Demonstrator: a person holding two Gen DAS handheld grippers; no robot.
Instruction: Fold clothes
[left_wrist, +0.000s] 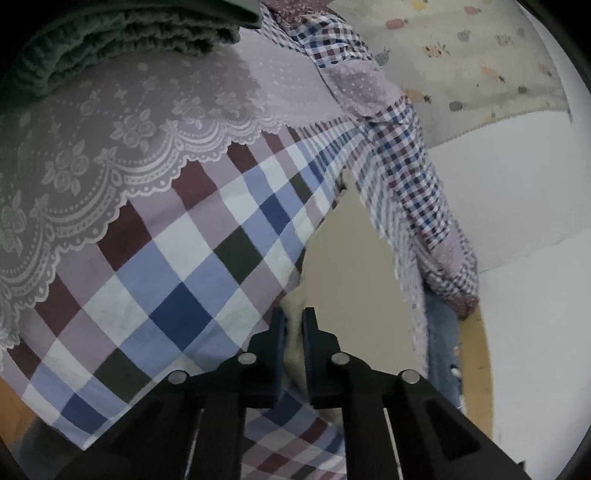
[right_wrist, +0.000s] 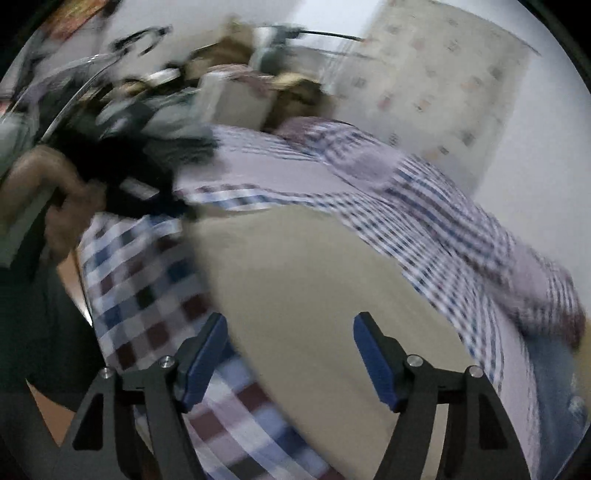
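Left gripper: jaws pinching beige cloth beside checked cloth. Right gripper: jaws spreading wide over beige cloth. Small-check shirt hanging beyond, unfolded; folding looking barely begun.

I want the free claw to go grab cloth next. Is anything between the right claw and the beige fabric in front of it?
Nothing visible. The right claw is open, with the beige fabric directly ahead and no object across the gap. The checked cloth lies to its left, and the left claw is shut on the fabric's edge.
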